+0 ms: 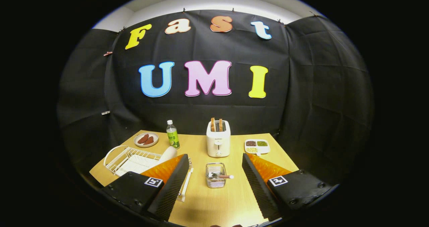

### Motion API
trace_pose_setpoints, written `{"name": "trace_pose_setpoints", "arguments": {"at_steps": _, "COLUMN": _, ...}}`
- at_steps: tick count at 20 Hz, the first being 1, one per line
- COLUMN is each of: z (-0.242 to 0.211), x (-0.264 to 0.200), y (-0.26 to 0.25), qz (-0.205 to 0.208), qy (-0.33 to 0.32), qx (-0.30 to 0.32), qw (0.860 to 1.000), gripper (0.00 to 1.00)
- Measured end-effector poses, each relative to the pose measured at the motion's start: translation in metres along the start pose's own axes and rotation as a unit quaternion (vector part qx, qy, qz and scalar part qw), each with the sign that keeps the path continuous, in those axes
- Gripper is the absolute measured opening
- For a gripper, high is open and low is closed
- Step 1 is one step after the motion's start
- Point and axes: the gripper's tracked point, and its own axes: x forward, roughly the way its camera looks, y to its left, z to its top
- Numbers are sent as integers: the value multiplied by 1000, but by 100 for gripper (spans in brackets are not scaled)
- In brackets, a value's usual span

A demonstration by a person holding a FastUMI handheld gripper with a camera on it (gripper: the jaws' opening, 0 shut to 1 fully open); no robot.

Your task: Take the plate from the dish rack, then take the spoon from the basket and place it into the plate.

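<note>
A white wire dish rack (129, 160) sits on the wooden table to the left, beyond my left finger. A white plate (168, 153) stands in the rack's right end, partly hidden by that finger. A small wire basket (215, 175) rests between my two fingers, a little ahead of them. A spoon (221, 176) lies in it with its handle sticking out to the right. My gripper (214, 190) is open, held above the table's near edge, with nothing between its fingers.
A white toaster (218, 141) with toast in its slots stands beyond the basket. A green-labelled bottle (172, 135) and a small dish of brown food (146, 139) sit at the back left. A divided tray of beans (257, 146) lies at the back right.
</note>
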Motion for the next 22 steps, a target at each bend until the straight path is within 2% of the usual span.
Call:
{"name": "trace_pose_setpoints", "arguments": {"at_steps": 7, "z": -7, "x": 60, "y": 71, "qz": 65, "qy": 79, "qx": 18, "qw": 995, "gripper": 98}}
{"name": "trace_pose_setpoints", "arguments": {"at_steps": 13, "z": -42, "x": 107, "y": 114, "qz": 73, "qy": 159, "qx": -2, "qw": 985, "gripper": 100}}
{"name": "trace_pose_setpoints", "arguments": {"at_steps": 19, "z": -92, "x": 141, "y": 122, "qz": 48, "qy": 258, "qx": 22, "qw": 965, "gripper": 99}}
{"name": "trace_pose_setpoints", "arguments": {"at_steps": 21, "z": -108, "x": 147, "y": 125, "qz": 40, "qy": 287, "qx": 37, "qw": 957, "gripper": 91}}
{"name": "trace_pose_setpoints", "arguments": {"at_steps": 22, "z": -115, "x": 149, "y": 125, "qz": 38, "qy": 298, "qx": 46, "qw": 953, "gripper": 82}}
